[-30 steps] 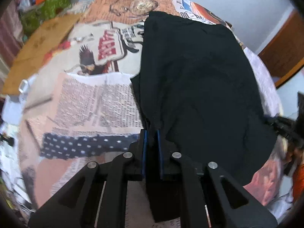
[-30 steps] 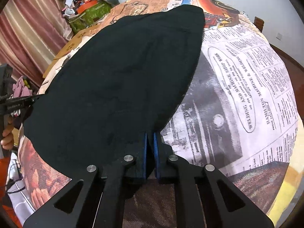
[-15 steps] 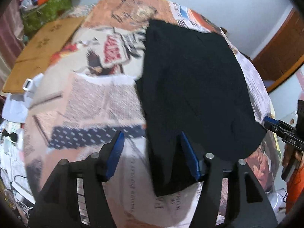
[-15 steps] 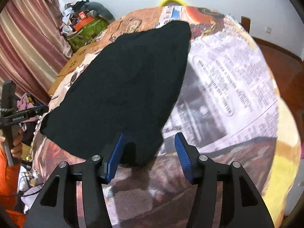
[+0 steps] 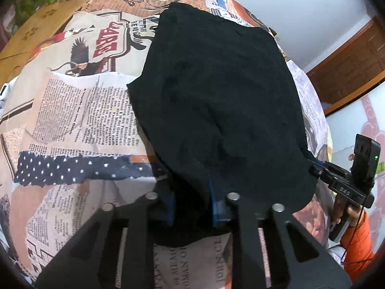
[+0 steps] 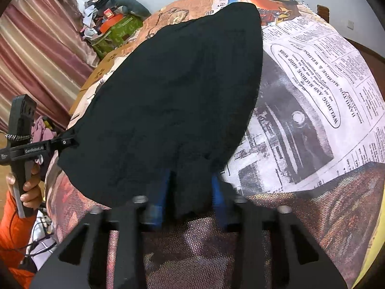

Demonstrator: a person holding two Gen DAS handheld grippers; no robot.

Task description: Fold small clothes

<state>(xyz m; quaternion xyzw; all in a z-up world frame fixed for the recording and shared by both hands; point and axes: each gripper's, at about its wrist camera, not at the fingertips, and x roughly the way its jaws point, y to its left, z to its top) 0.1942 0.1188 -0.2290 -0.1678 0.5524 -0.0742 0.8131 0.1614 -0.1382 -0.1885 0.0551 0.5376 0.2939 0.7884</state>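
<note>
A black garment [image 5: 216, 101] lies spread flat on a table covered by a cloth printed with newspaper pages [image 5: 79, 120], reaching from the near edge toward twelve o'clock in both wrist views. In the left wrist view the left gripper [image 5: 192, 200] sits at six o'clock, its blue-padded jaws having just been closing, with the garment's near left corner bunched between them; the pads look pressed into the fabric, so it is clamped on that corner. A dark band with white dots [image 5: 72, 168] on the cloth runs off toward nine o'clock of this gripper. At about four o'clock in the same view the other tool shows, held in a hand [image 5: 346, 214] with an orange sleeve [image 5: 358, 243], its tip meeting the garment's far corner. In the right wrist view the right gripper [image 6: 190, 192] is likewise at six o'clock and its jaws have also just been closing; a fold of the black fabric [image 6: 173, 91] stands between the blue pads, which grip the near right corner. At nine o'clock there the left tool reaches the garment's edge, gripped by a hand [image 6: 28, 187]. Striped curtains [image 6: 41, 48] hang at ten o'clock, and a pile of clutter [image 6: 113, 21] sits near eleven o'clock beyond the table.
</note>
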